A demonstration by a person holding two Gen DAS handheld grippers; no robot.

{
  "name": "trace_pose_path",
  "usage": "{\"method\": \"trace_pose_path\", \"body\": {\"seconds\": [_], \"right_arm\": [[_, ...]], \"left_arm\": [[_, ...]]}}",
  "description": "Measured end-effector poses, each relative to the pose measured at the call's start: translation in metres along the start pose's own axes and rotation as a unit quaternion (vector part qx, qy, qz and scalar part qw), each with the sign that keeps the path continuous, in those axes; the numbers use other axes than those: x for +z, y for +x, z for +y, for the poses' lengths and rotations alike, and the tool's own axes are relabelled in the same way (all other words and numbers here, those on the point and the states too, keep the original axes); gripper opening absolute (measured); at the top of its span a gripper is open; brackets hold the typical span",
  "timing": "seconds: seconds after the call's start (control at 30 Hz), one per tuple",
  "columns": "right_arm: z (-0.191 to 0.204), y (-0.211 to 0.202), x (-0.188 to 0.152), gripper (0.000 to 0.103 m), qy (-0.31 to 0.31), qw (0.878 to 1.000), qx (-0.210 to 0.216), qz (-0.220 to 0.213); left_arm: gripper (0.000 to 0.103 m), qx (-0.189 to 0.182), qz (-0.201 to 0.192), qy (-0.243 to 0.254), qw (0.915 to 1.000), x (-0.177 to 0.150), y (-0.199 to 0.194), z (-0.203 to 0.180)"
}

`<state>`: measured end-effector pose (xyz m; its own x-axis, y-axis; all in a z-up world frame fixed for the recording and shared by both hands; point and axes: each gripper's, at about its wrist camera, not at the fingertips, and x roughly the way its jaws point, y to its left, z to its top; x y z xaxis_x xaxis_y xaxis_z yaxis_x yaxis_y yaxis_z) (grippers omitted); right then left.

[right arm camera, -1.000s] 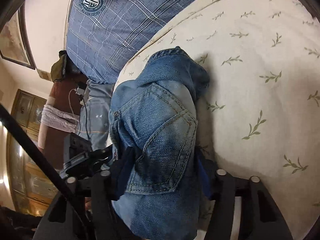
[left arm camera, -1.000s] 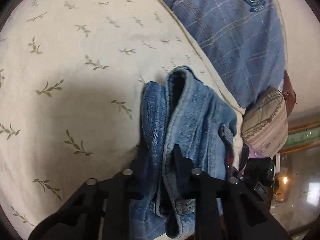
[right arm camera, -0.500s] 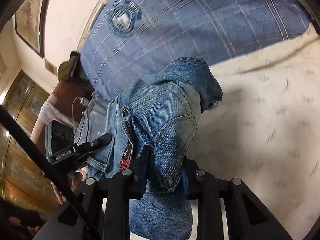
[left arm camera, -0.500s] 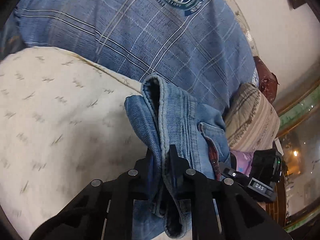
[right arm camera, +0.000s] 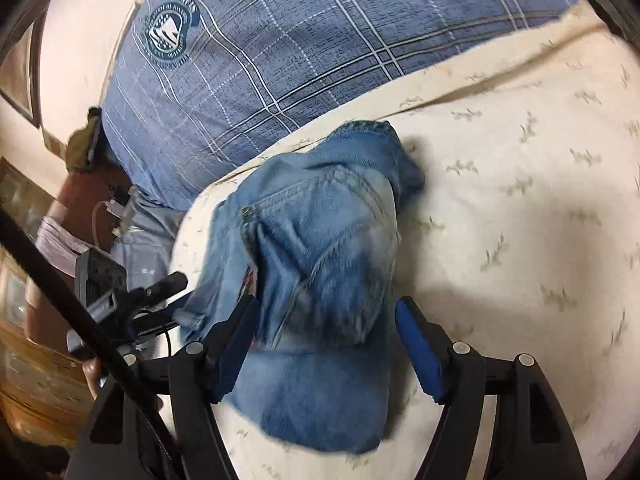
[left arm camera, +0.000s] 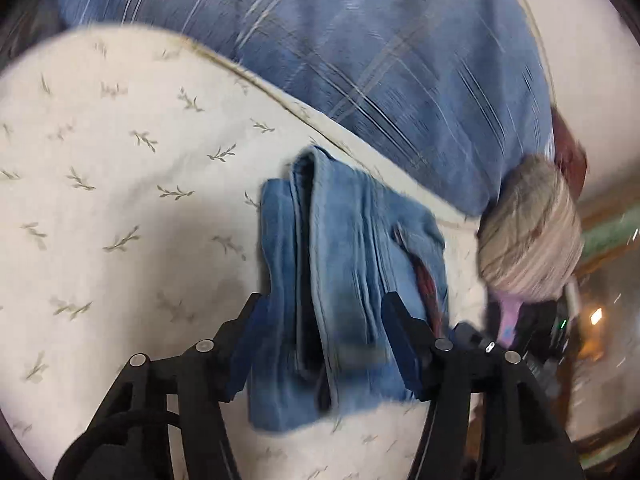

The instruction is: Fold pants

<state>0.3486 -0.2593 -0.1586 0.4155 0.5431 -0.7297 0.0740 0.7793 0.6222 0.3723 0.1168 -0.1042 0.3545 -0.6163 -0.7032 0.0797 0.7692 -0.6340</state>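
The faded blue denim pants [left arm camera: 344,280] lie as a small, thick folded bundle on the cream bedsheet w/ small olive leaf-sprig print [left arm camera: 120,184], near the edge where the big blue plaid pillow w/ a round crest badge [right arm camera: 280,60] sits behind. In the right wrist view the same bundle [right arm camera: 320,264] shows a back pocket on top, stitching facing up, waistband end humped toward the pillow.

Left gripper [left arm camera: 320,320]: jaws spread wide, one black finger [left arm camera: 248,320] on each side of the bundle; the denim sits between them w/o being pinched, as far as the blur allows. Right gripper [right arm camera: 324,320]: also spread apart, blue-padded fingers [right arm camera: 416,344] flanking the bundle, a visible gap on the right pad's side. So neither tool is clamping the cloth; both look let go.

Progress, my read: folding is about done. Pants are down to a compact multi-layer packet resting on the sheet, no legs trailing out that I can see. What's left looks minor: pull both tools clear, maybe pat or square the top layer, since the pocket side sits a bit lumpy and the layers in the left view aren't flush at the near edge. Whether the far end is neat I can't tell; it's blurred.

Beside the bed: a beige striped cushion [left arm camera: 528,236] at the pillow's right end.
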Motion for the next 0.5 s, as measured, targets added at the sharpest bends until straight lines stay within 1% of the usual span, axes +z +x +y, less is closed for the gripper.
{"method": "trace_pose_path", "body": {"seconds": [0.07, 0.13, 0.2, 0.23, 0.27, 0.3, 0.33, 0.4, 0.43, 0.5], "right_arm": [[-0.006, -0.007, -0.012, 0.075, 0.022, 1.0, 0.015, -0.001], [-0.013, -0.009, -0.025, 0.075, 0.045, 0.999, 0.029, 0.004], [-0.019, -0.003, -0.037, 0.074, 0.059, 0.998, 0.014, 0.013], [-0.022, -0.001, -0.039, 0.071, 0.062, 0.998, 0.011, 0.017], [-0.024, 0.003, -0.041, 0.064, 0.064, 0.998, 0.013, 0.021], [-0.025, 0.004, -0.041, 0.059, 0.067, 0.997, 0.021, 0.023], [-0.024, 0.005, -0.041, 0.051, 0.066, 0.997, 0.034, 0.025], [-0.018, 0.003, -0.04, 0.049, 0.05, 0.998, 0.025, 0.025], [-0.016, 0.003, -0.041, 0.046, 0.046, 0.998, 0.021, 0.024], [-0.014, 0.001, -0.041, 0.037, 0.04, 0.999, 0.02, 0.026]], "left_arm": [[0.069, 0.002, 0.0, 0.006, 1.0, -0.015, -0.005, -0.003], [0.069, 0.0, 0.012, -0.007, 0.9999, -0.022, 0.0, -0.001], [0.065, -0.007, 0.035, -0.026, 0.999, -0.028, 0.011, 0.006], [0.063, -0.007, 0.036, -0.03, 0.9989, -0.029, 0.011, 0.005], [0.059, -0.002, 0.033, -0.033, 0.9989, -0.03, 0.013, 0.006], [0.057, 0.003, 0.031, -0.037, 0.9988, -0.028, 0.015, 0.009], [0.056, 0.007, 0.031, -0.043, 0.9986, -0.028, 0.018, 0.011], [0.043, 0.007, 0.029, -0.049, 0.9984, -0.029, 0.02, 0.012], [0.038, 0.007, 0.028, -0.043, 0.9987, -0.03, 0.02, 0.011], [0.024, 0.003, 0.03, -0.03, 0.9991, -0.027, 0.015, 0.005]]}}
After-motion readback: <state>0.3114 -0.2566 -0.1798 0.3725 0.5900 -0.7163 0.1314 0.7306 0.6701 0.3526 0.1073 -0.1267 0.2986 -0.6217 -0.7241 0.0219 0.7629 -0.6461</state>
